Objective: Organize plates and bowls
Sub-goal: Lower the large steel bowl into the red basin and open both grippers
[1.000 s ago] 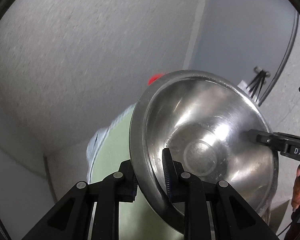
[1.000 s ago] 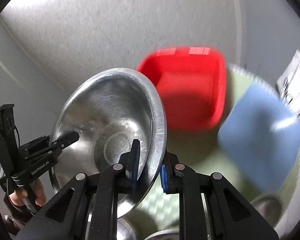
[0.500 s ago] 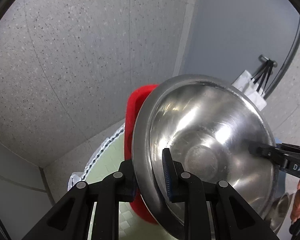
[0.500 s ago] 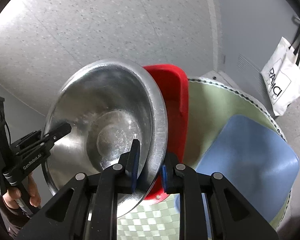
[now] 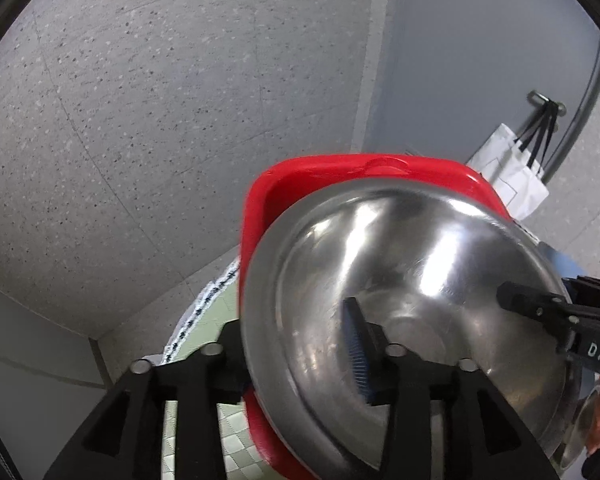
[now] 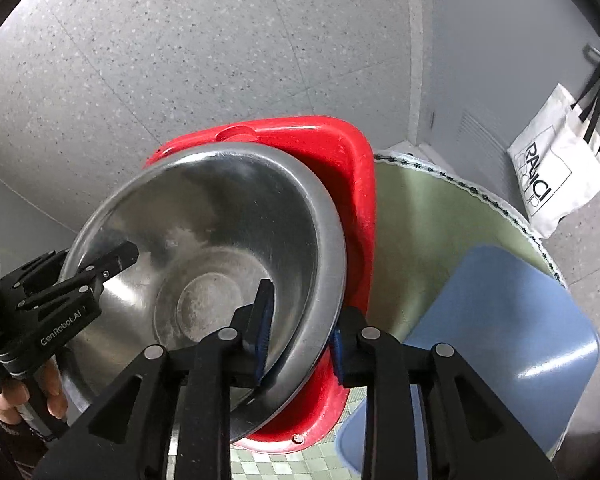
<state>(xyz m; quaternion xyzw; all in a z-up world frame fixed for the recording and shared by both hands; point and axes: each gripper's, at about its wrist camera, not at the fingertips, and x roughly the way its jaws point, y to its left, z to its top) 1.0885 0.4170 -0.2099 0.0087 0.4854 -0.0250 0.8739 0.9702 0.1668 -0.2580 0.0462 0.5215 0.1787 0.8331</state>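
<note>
A large steel bowl (image 5: 412,288) (image 6: 204,240) sits in a red square basin (image 5: 340,172) (image 6: 324,148) on the green table. My left gripper (image 5: 300,364) still straddles the bowl's left rim, jaws spread with a gap around it; it also shows in the right wrist view (image 6: 112,260). My right gripper (image 6: 300,336) straddles the bowl's right rim, jaws likewise apart; it also shows in the left wrist view (image 5: 516,296). Both look open around the rim.
A blue square tray (image 6: 508,332) lies on the green table (image 6: 428,216) right of the basin. A white tote bag (image 6: 556,168) (image 5: 512,168) hangs on the wall. Another steel dish (image 5: 580,432) shows at the lower right edge.
The bowl has come down from a raised tilt into the red basin. Both grippers' jaws have widened from a tight clamp on its rim.
</note>
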